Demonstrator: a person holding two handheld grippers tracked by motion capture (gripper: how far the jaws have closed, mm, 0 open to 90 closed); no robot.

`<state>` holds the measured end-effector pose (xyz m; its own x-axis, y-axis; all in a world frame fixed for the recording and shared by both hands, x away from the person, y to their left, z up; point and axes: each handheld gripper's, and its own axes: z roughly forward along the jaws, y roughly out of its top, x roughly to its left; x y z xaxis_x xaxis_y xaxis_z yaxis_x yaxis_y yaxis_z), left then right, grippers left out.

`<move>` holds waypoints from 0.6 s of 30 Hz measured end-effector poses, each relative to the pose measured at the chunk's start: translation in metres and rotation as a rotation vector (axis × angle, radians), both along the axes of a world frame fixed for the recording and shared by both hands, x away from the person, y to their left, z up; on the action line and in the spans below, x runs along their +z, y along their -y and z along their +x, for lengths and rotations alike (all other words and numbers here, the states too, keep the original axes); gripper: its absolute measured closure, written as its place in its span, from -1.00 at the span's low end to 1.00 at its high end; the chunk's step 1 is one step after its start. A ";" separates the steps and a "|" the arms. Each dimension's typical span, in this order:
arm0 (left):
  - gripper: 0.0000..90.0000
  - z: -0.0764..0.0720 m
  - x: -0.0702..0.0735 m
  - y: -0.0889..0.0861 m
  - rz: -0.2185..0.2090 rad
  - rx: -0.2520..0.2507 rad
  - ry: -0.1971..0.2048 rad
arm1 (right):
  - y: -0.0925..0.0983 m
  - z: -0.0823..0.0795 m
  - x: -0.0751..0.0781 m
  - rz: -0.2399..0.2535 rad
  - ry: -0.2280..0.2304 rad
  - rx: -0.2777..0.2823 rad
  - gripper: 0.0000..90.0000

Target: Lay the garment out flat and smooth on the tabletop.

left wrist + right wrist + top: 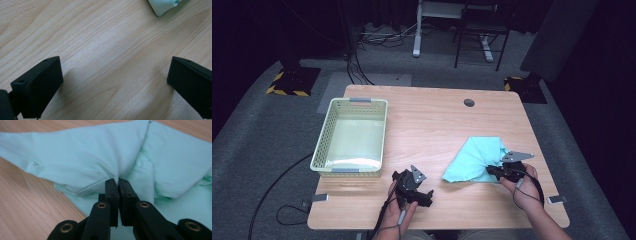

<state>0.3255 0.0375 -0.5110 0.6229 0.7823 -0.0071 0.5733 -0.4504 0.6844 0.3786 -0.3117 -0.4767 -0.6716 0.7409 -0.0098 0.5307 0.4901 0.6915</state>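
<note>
Two black two-jaw grippers sat at the near edge of the light wooden table (437, 120), one in each of the person's hands. The left gripper (412, 186) hovered low over bare wood with its jaws spread wide and nothing between them. To its right, the right gripper (118, 185) had its jaws pinched together on a fold of the crumpled mint-green cloth (95, 157), the fabric puckering where the pads (111, 190) met it. That cloth lay on the table's right half, just beyond the right hand (526, 187), its nearest corner showing in the left gripper view. Farther back, on the left half and well apart from the cloth, stood a pale green perforated plastic basket (323, 135).
</note>
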 end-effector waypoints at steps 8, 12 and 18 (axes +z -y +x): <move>-1.00 0.000 0.000 0.000 -0.001 0.003 0.001 | -0.003 0.005 0.019 0.021 0.027 0.009 0.93; -1.00 0.000 0.000 0.000 0.000 0.004 0.001 | -0.020 0.013 0.033 0.022 0.043 0.039 0.93; -1.00 -0.001 0.000 0.001 -0.002 0.008 0.000 | -0.065 0.040 0.056 -0.015 0.065 0.100 0.93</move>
<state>0.3250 0.0369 -0.5111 0.6164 0.7874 -0.0088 0.5770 -0.4440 0.6855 0.4181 -0.2464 -0.4204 -0.7397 0.6696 -0.0666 0.4327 0.5492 0.7149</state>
